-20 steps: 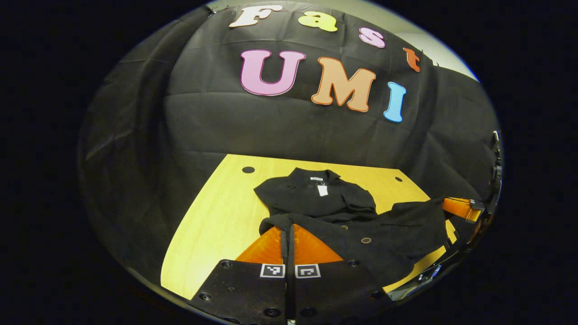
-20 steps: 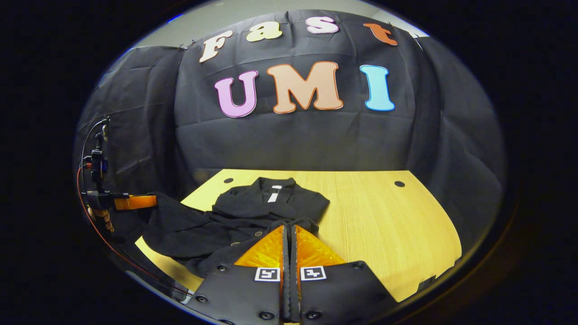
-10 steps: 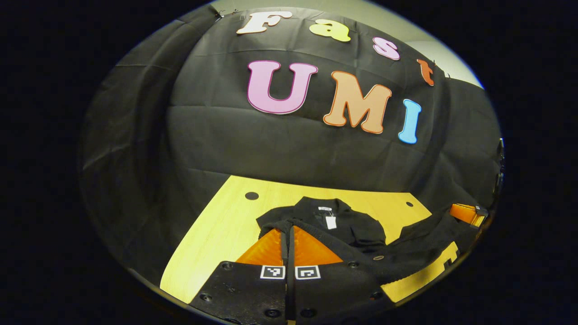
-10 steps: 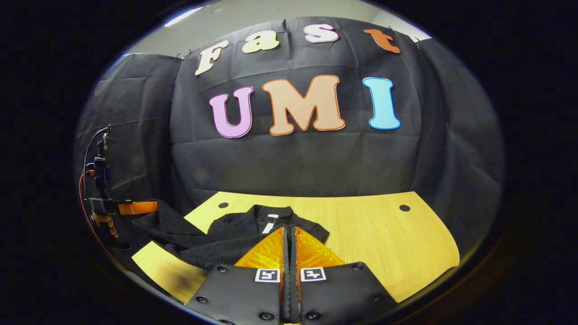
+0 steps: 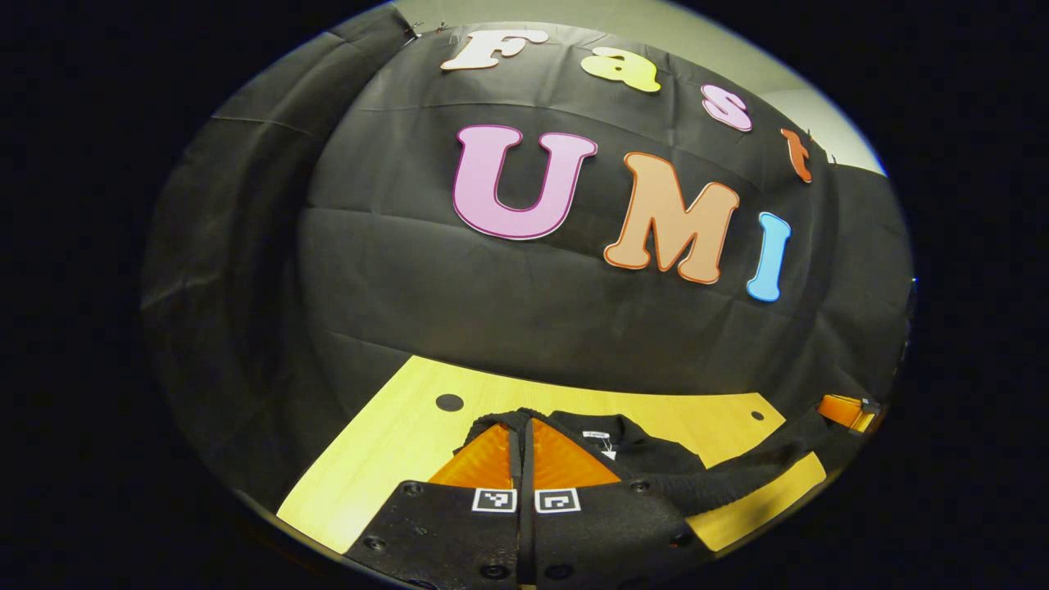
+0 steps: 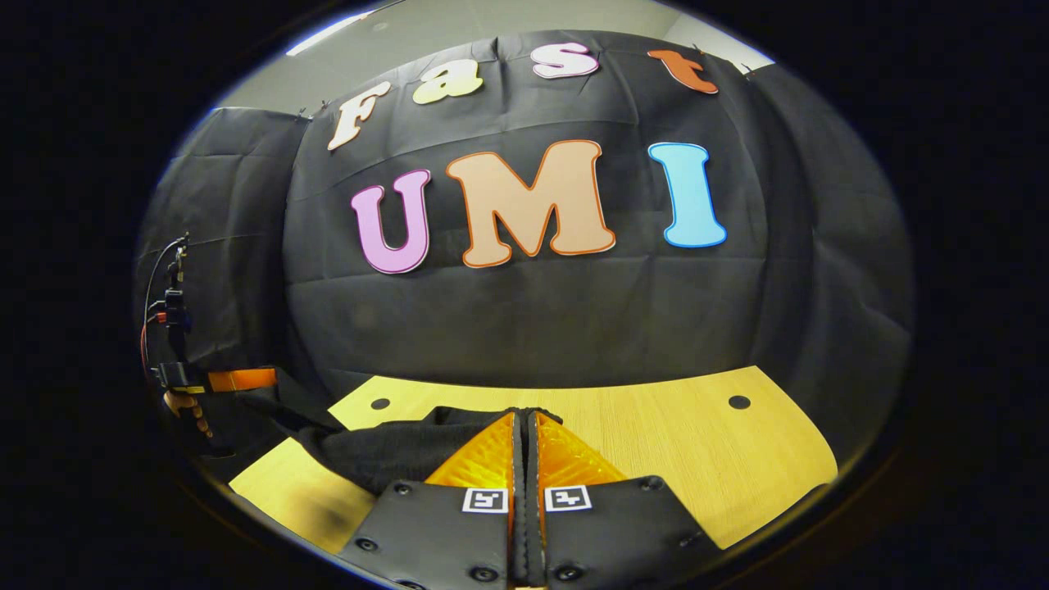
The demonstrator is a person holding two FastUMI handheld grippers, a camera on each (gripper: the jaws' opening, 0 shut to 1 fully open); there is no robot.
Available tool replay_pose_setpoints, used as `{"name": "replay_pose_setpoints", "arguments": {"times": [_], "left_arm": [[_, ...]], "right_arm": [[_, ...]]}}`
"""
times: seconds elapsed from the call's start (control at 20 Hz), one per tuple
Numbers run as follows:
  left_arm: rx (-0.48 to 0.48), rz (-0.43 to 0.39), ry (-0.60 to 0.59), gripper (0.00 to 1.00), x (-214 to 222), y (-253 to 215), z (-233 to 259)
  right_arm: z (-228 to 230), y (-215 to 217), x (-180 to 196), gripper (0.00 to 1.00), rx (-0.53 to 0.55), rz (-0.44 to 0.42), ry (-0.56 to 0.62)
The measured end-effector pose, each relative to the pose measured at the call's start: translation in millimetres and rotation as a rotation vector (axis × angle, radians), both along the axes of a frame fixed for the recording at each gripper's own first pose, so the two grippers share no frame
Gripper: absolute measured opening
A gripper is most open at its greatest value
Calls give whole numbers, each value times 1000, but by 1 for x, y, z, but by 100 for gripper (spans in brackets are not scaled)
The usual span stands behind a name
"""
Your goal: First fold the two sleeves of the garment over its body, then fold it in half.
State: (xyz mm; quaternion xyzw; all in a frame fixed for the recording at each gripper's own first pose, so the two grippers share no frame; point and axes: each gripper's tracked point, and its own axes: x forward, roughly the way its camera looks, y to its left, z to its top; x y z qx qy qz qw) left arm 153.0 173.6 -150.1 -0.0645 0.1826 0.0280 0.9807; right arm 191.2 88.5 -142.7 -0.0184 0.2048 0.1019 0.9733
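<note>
A black garment (image 5: 656, 455) lies on the yellow wooden table (image 5: 385, 447), its collar and white tag (image 5: 605, 442) toward the wall. My left gripper (image 5: 521, 419) is shut on one corner of the raised bottom hem. That hem stretches right to the right gripper (image 5: 844, 410). In the right gripper view, my right gripper (image 6: 524, 414) is shut on the other hem corner, and the black cloth (image 6: 385, 447) runs left to the left gripper (image 6: 246, 378), which a hand (image 6: 184, 406) holds. Both hem corners hang above the garment's upper half.
The table (image 6: 688, 447) has round cable holes (image 5: 449, 402) (image 6: 739, 401) near its far corners. The booth's black cloth wall stands right behind the far edge. Bare wood lies to the right of the garment in the right gripper view.
Both grippers carried the bottom hem up and forward toward the collar. The lifted cloth now covers most of the garment's body, and the table's far edge looks closer.
</note>
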Motion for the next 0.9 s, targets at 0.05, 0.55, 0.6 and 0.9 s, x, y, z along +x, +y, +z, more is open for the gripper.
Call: {"name": "replay_pose_setpoints", "arguments": {"times": [0.05, 0.55, 0.6, 0.9], "left_arm": [[0, 1, -4, 0, 7, 0, -2], [132, 64, -3, 0, 70, 11, -27], [163, 105, -42, 1, 77, 19, -21], [245, 113, -213, 92, 77, 17, 35]], "right_arm": [[-1, 0, 7, 2, -2, 0, -1], [-37, -15, 75, 5, -25, -87, 53], [-35, -25, 79, 5, -52, -132, 50], [5, -32, 83, 98, -82, -171, -117]]}}
